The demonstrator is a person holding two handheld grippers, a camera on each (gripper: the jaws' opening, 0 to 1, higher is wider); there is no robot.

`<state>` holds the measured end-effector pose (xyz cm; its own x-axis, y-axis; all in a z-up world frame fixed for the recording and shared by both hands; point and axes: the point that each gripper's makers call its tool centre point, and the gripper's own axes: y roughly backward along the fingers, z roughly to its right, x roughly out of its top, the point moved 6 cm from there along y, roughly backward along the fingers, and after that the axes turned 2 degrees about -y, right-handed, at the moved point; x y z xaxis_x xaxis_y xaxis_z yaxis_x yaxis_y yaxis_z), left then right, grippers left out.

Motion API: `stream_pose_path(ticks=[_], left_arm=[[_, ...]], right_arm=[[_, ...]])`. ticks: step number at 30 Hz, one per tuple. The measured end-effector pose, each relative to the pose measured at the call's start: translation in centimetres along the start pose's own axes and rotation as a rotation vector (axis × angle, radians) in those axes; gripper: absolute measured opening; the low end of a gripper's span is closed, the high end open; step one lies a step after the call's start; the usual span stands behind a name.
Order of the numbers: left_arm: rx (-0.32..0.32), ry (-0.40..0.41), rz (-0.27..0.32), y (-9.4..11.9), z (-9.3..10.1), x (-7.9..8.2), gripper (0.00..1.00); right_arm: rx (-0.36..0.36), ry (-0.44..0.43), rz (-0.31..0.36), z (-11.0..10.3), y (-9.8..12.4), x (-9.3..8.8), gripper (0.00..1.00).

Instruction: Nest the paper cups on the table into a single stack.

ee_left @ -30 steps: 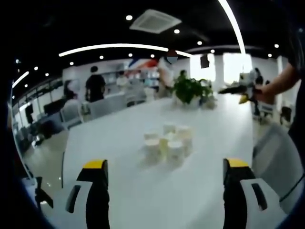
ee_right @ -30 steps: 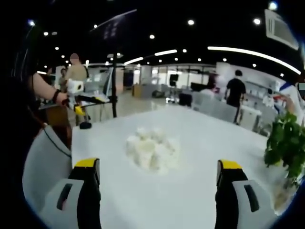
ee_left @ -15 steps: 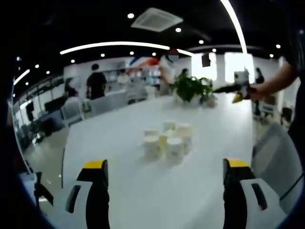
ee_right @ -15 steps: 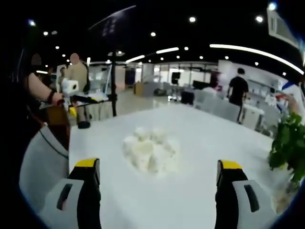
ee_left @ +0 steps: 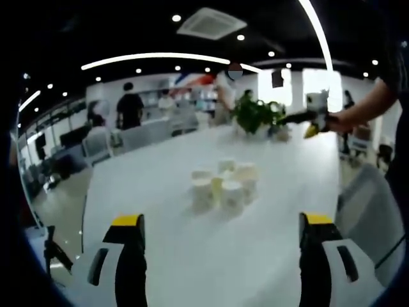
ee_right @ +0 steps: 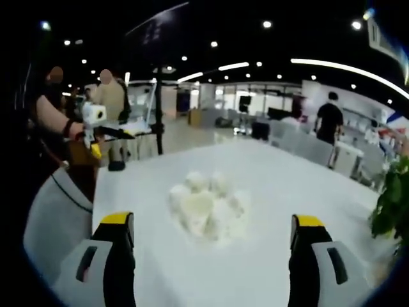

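Paper cups (ee_left: 222,187) stand clustered upright, mouths up, on the white tabletop (ee_left: 192,256); my left tool (ee_left: 220,230) and right tool (ee_right: 209,229) hover spread, empty.

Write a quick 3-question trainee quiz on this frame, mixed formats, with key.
1. True or false: the cups are already nested into one stack.
2. Multiple choice: in the left gripper view, the plant stands
A. beyond the cups, at the table's far end
B. between the jaws
C. on the floor
3. Fill in: both the left hand-held gripper and the right hand-held gripper are ____, holding nothing.

Key: 1 false, they stand clustered side by side; 2 A; 3 open.
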<state>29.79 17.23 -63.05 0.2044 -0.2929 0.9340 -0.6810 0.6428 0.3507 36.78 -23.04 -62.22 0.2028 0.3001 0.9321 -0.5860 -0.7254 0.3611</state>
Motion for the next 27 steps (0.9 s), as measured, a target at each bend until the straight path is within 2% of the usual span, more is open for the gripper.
stream_pose_path(ticks=[11, 27], left_arm=[[0.017, 0.016, 0.012, 0.0, 0.5, 0.1, 1.00], [0.033, 0.042, 0.020, -0.3, 1.1, -0.1, 1.00]], right_arm=[[0.047, 0.013, -0.020, -0.3, -1.9, 0.0, 1.00], [0.125, 0.047, -0.026, -0.6, -4.5, 1.0, 1.00]])
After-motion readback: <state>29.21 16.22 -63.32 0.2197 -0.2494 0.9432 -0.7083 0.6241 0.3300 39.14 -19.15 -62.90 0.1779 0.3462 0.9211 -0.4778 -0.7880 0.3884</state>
